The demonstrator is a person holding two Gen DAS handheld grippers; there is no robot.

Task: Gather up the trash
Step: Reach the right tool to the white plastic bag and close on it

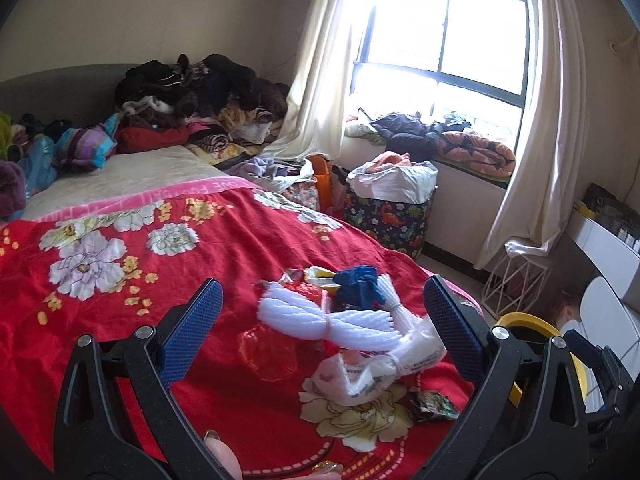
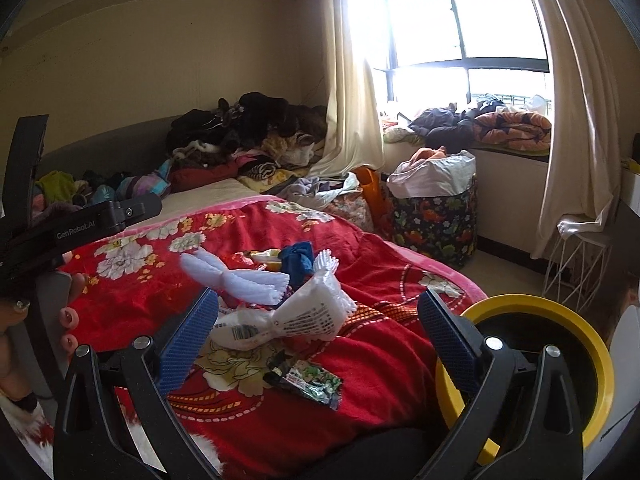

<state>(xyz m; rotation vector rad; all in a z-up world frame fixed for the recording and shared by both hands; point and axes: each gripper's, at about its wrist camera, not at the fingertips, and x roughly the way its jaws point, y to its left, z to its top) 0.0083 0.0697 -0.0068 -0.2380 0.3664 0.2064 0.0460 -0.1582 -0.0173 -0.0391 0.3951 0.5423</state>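
Trash lies in a heap on the red floral blanket [image 1: 120,332]: white foam netting [image 1: 320,316], a clear printed plastic wrapper [image 1: 376,368], a blue crumpled piece [image 1: 358,286], a small dark green snack packet [image 1: 434,406] and a red clear wrapper [image 1: 268,346]. My left gripper [image 1: 322,328] is open, its jaws either side of the heap and just short of it. My right gripper [image 2: 318,336] is open and empty above the printed wrapper [image 2: 292,320] and the snack packet [image 2: 308,384]. A yellow-rimmed black bin [image 2: 560,320] stands at the bed's right edge.
Piled clothes [image 1: 200,92] cover the far end of the bed. A dinosaur-print basket [image 1: 390,216] with a white bag stands on the floor by the window. A white wire stand [image 1: 516,280] and a white desk [image 1: 608,248] are to the right.
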